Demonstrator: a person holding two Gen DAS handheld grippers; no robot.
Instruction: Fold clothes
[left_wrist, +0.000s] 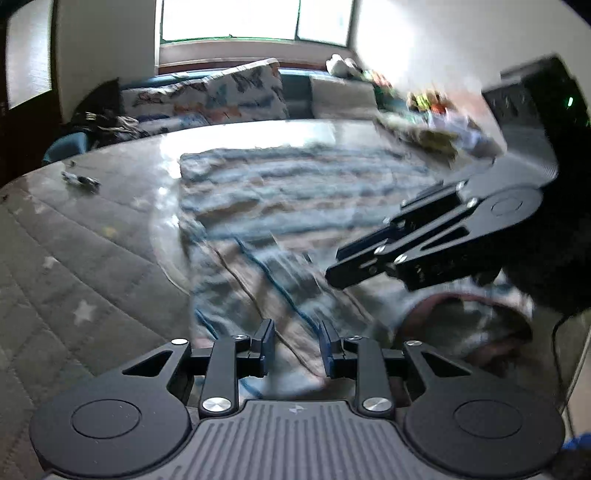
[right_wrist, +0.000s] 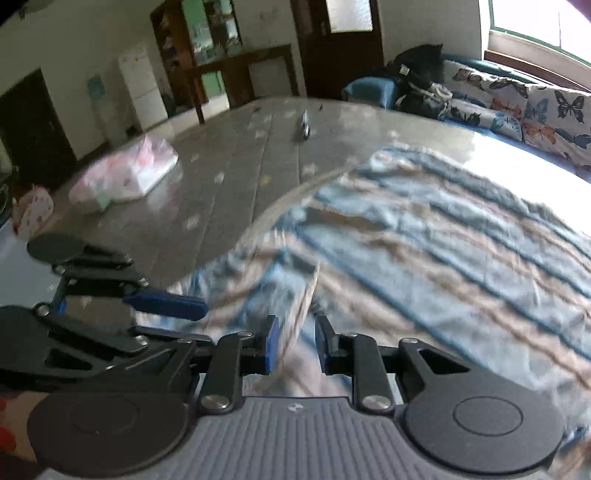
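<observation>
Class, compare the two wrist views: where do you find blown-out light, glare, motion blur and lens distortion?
Left wrist view: the window is blown out white, the table shows glare and bows from the fisheye lens, and the striped garment smears near the left gripper. Right wrist view: glare washes the far table edge, the garment blurs, and the right gripper stays sharp.

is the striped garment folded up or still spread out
Mostly spread: the striped garment lies flat across the table, with only its near edge bunched between both tongs.
</observation>
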